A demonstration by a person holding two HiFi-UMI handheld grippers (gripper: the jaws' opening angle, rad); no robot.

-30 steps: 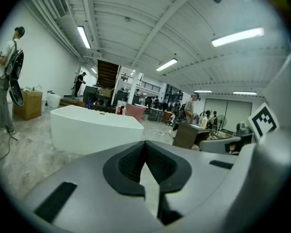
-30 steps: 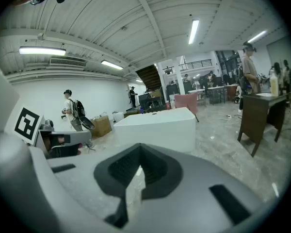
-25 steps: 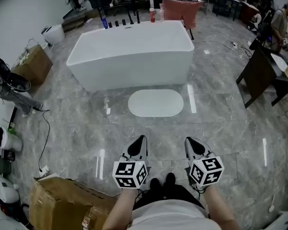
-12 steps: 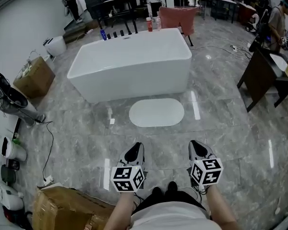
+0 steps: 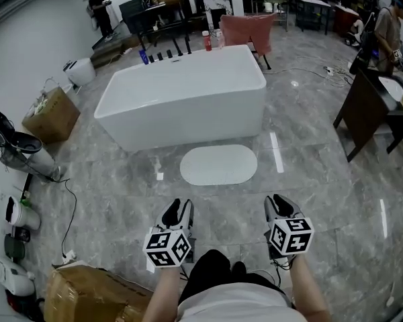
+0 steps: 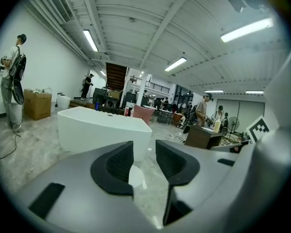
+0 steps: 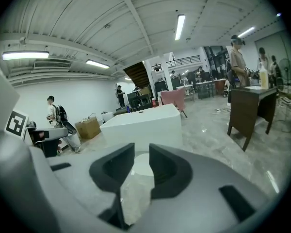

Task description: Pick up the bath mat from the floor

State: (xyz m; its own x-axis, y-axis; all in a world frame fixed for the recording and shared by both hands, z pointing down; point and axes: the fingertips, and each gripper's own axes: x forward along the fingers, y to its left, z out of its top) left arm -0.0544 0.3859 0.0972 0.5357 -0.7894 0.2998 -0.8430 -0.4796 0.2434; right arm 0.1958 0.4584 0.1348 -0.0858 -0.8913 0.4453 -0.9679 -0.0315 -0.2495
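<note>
Find the bath mat (image 5: 218,164) flat on the floor (image 5: 322,180) at frame centre, just below the bathtub (image 5: 181,96), well apart from both grippers. Expect thin, soft, light, probably floppy; pinch the near rounded edge. Low in frame, left gripper (image 5: 177,213) and right gripper (image 5: 280,204): jaws opening, nothing between.

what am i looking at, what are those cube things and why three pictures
A person holds a two-jaw tool in each hand: the left hand-held gripper and the right hand-held gripper; the marker cubes are part of them. One picture is from a camera on the person's head, looking down; the other two come from cameras on the grippers, looking along their jaws. On the floor lies a white oval bath mat, before a white bathtub. Both grippers' jaws are opening, nothing between them.
</note>
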